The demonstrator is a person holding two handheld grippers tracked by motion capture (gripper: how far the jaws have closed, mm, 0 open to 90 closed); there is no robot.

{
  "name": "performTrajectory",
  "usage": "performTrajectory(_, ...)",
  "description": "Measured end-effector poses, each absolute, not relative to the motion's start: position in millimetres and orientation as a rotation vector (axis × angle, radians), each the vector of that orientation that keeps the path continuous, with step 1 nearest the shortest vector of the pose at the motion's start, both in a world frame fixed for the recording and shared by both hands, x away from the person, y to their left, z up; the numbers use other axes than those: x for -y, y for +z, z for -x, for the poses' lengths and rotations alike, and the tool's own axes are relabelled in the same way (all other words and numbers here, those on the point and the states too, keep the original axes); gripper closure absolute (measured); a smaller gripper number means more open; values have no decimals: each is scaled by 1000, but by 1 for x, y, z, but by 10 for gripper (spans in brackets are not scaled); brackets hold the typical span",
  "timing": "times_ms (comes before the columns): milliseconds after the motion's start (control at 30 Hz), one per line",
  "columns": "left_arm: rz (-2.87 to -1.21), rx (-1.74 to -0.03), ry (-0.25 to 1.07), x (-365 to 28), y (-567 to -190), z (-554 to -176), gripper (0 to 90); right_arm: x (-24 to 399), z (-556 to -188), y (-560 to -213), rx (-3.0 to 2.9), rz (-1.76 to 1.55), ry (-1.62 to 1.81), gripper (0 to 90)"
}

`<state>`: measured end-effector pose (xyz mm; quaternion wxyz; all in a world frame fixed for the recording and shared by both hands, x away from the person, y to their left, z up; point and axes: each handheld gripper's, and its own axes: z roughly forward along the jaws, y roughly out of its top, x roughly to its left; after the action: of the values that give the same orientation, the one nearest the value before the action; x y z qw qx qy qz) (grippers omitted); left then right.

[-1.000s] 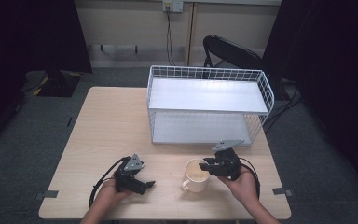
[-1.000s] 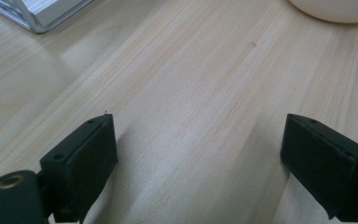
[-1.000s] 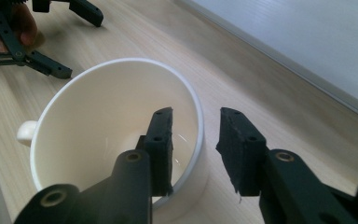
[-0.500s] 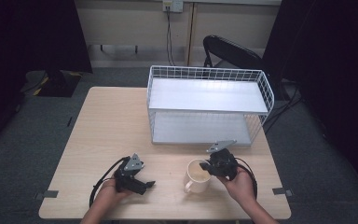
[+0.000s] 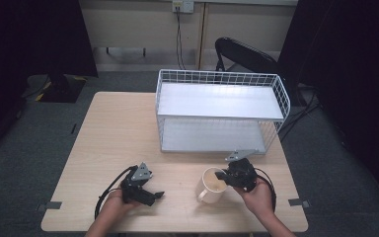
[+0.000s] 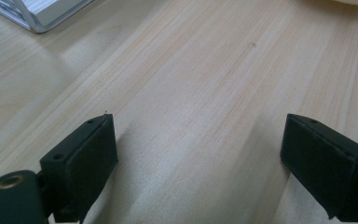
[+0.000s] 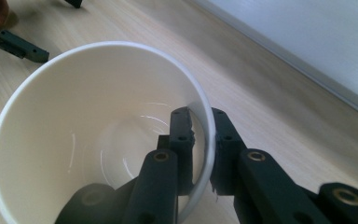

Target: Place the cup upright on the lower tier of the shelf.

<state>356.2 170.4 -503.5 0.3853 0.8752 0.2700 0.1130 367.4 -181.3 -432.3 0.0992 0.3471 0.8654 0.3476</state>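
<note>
Right gripper (image 7: 200, 140) clamped on rim of white mug (image 5: 211, 185), near table (image 5: 113, 133) front edge; left gripper (image 6: 200, 154) open, idle. Likely rigid, glazed, slippery, chippable; rim pinch reasonable, handle alternative

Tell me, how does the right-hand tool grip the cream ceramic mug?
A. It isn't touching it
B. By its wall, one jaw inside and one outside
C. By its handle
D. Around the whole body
B: in the right gripper view, the right gripper has its jaws shut on the rim wall of the cream ceramic mug, one jaw inside and one outside.
</note>
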Motion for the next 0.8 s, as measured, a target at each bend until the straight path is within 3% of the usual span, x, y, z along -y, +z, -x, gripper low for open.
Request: performTrajectory(800, -2229, -688, 288, -170, -503, -356, 103, 202, -376, -417, -2403, -1101, 1100, 823)
